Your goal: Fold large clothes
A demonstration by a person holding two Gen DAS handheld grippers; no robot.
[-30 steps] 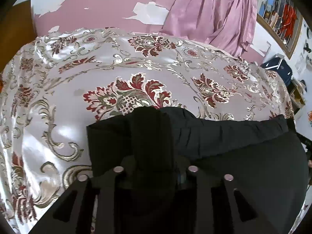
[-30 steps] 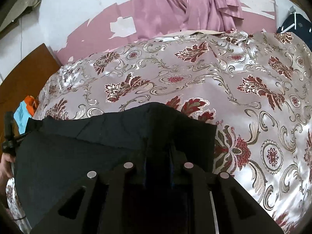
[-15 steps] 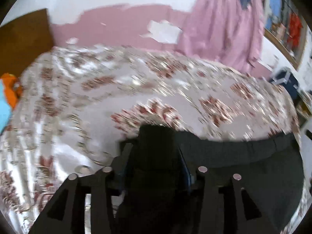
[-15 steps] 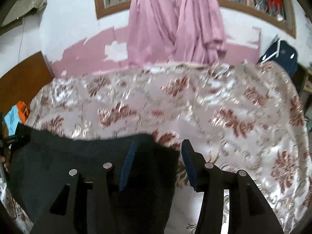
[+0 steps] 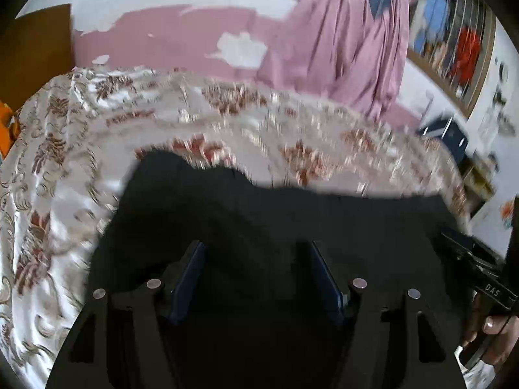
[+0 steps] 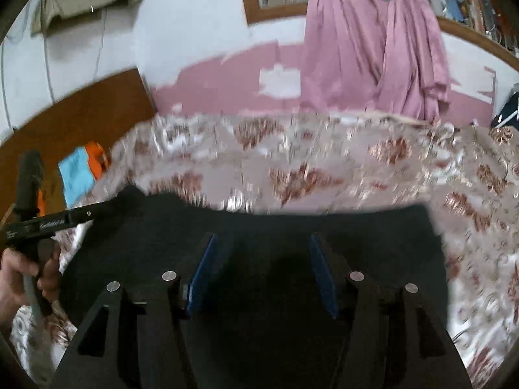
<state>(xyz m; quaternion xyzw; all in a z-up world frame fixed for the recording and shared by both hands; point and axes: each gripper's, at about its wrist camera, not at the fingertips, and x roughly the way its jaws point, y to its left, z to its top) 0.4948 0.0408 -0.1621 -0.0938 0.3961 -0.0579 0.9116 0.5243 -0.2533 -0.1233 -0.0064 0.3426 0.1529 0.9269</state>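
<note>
- My left gripper (image 5: 256, 249) hangs over the black garment (image 5: 292, 220), jaws opening, pinching nothing.
- My right gripper (image 6: 261, 243) likewise, jaws opening above the floral bedspread (image 6: 356, 168).

Right hand-held gripper (image 6: 261, 259): jaws opening, blue pads apart over black garment (image 6: 373, 236), not pressing it. Garment: spread flat on bed (image 6: 324, 168) with floral satin cover. Left hand-held gripper (image 6: 48, 222): at garment's left corner, held by hand (image 6: 22, 275). Pink curtain (image 6: 373, 42) hangs on far wall. Orange and blue cloths (image 6: 81, 171) beside bed; view blurred
</note>
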